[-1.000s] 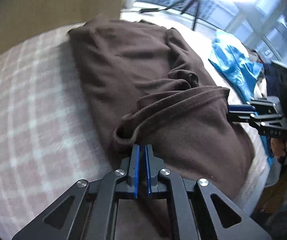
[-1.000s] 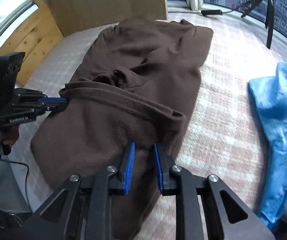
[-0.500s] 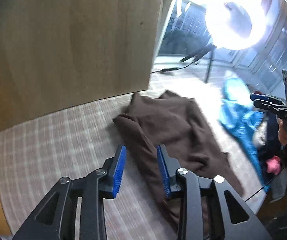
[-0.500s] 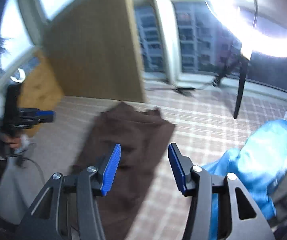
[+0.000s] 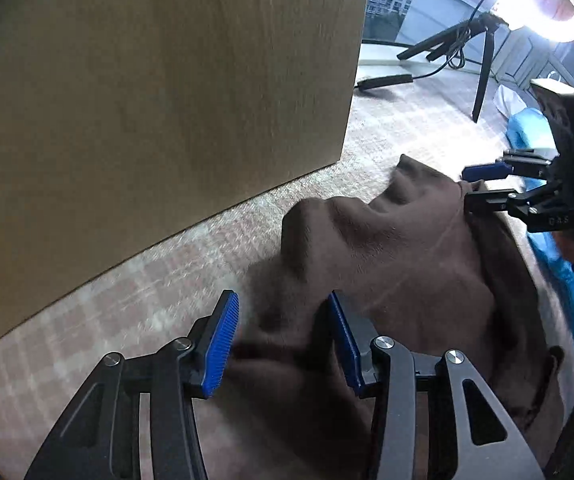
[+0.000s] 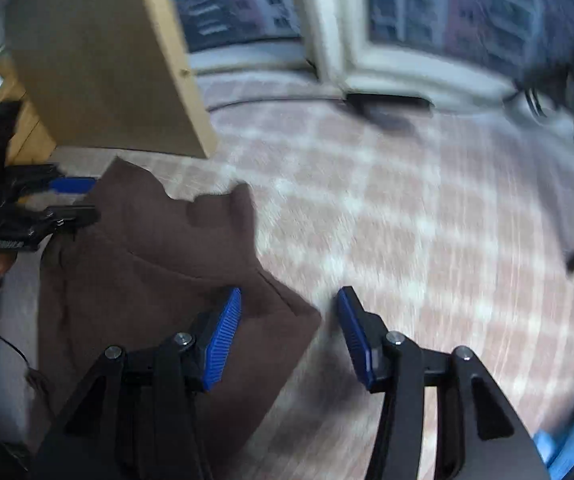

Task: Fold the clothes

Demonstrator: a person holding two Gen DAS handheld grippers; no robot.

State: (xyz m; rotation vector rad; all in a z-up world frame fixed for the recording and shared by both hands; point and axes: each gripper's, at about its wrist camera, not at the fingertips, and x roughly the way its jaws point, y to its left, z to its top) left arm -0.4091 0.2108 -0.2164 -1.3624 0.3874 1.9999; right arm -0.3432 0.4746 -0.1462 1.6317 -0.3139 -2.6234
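Left wrist: parted left tongs (image 5: 283, 340) astride brown garment (image 5: 399, 264).

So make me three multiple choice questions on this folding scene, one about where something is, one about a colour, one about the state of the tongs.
1. Where does the blue cloth lie in the left wrist view?
A. to the right of the brown garment
B. on top of the wooden panel
C. between the left tongs

2. What colour is the garment being folded?
A. white
B. brown
C. green

3. How do the left tongs and right tongs stand?
A. both shut on the garment
B. one open, one shut
C. both open

Key: 1 A, the blue fabric shows at the right, beyond the garment's edge. 2 B, the fleece on the checked bedcover is dark brown. 3 C, a wide gap shows between each pair of blue pads.
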